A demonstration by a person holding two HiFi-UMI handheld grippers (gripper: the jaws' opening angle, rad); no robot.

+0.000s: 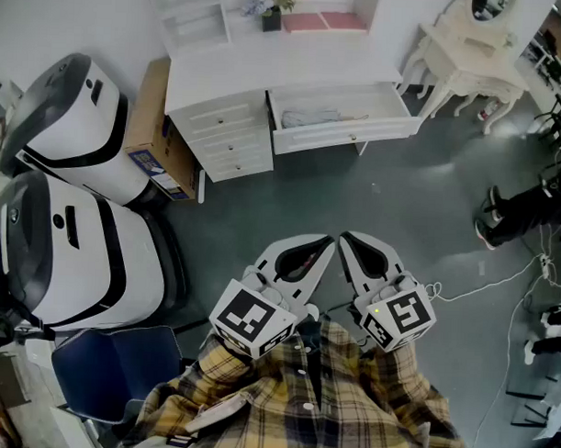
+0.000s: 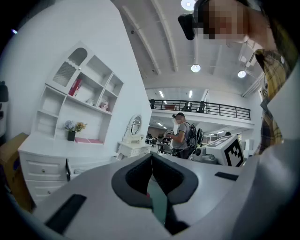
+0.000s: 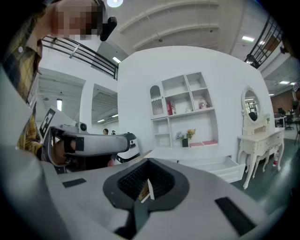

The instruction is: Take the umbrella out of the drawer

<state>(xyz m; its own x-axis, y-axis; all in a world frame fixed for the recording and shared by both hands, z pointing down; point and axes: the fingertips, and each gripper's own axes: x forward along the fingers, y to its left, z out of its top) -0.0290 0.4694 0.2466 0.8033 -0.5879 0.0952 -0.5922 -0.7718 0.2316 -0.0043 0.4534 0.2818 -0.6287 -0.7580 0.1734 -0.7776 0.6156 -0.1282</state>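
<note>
The white desk's drawer (image 1: 343, 129) stands pulled open at the far side of the floor. Inside it lies a grey folded umbrella (image 1: 307, 117). Both grippers are held close to the person's plaid shirt, far from the drawer, their tips nearly touching each other. The left gripper (image 1: 326, 239) is shut with nothing between its jaws, as the left gripper view (image 2: 151, 157) also shows. The right gripper (image 1: 345, 236) is shut and empty too (image 3: 149, 161). In the right gripper view the open drawer (image 3: 225, 167) shows ahead, to the right.
Two large white-and-black machines (image 1: 77, 120) stand at the left, with a cardboard box (image 1: 155, 131) beside the desk. A blue chair (image 1: 119, 364) is near left. A white dressing table (image 1: 470, 51) stands at the far right. Cables (image 1: 499, 286) lie on the floor.
</note>
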